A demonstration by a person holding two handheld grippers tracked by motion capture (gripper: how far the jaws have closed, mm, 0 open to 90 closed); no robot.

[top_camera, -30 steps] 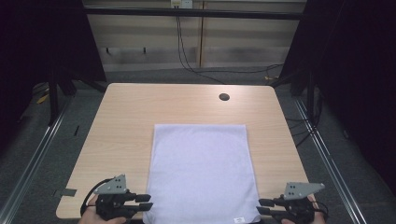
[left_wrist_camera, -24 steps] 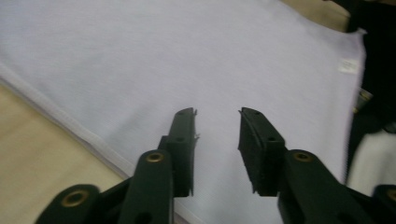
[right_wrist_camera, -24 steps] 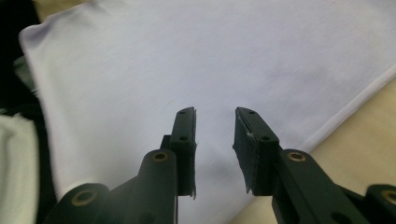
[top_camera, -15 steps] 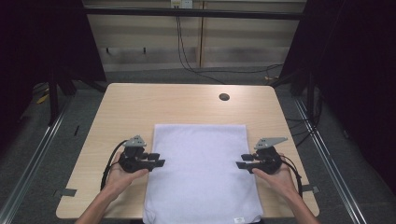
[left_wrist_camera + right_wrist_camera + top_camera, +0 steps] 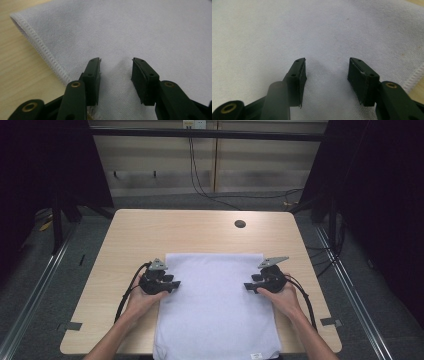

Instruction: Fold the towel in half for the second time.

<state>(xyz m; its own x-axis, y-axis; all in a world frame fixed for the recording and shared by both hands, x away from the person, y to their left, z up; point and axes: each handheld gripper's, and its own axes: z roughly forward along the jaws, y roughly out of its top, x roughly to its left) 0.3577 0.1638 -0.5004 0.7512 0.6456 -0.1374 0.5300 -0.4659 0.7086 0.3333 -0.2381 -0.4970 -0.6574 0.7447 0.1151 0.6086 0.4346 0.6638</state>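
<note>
Item: white cloth [image 5: 215,305], laid flat on a light wooden table [image 5: 130,235], its near end hanging past the table's near edge, a small label at the near right corner.

Tools: left gripper [image 5: 172,284] and right gripper [image 5: 249,286], one in each of a person's hands, facing each other across the cloth's upper half.

Tool state: both sets of jaws stand partly apart and have just been opening. In the left gripper view the left gripper [image 5: 116,72] has bare fabric between its jaws, faintly puckered, with no fold pinched. The right gripper view gives the same for the right gripper [image 5: 327,72]. Neither holds anything.

Position of item relative to tools: the cloth lies directly under and ahead of each pair of tips. The stitched hem [image 5: 42,51] runs just outside the left gripper's left jaw, with a corner ahead and to that side. For the right gripper, the hem [image 5: 415,75] passes just outside its right jaw. Each tool thus sits slightly inward of its own side edge.

Step in hand, as judged: approach for a two-sided grasp, most likely to fold the cloth.

Next move calls for: lowering the tips to the fabric, gathering a ridge or the edge between the pads, and closing both sides evenly.

Other: dark round cable port [image 5: 240,224] in the tabletop, well beyond the tools.
</note>
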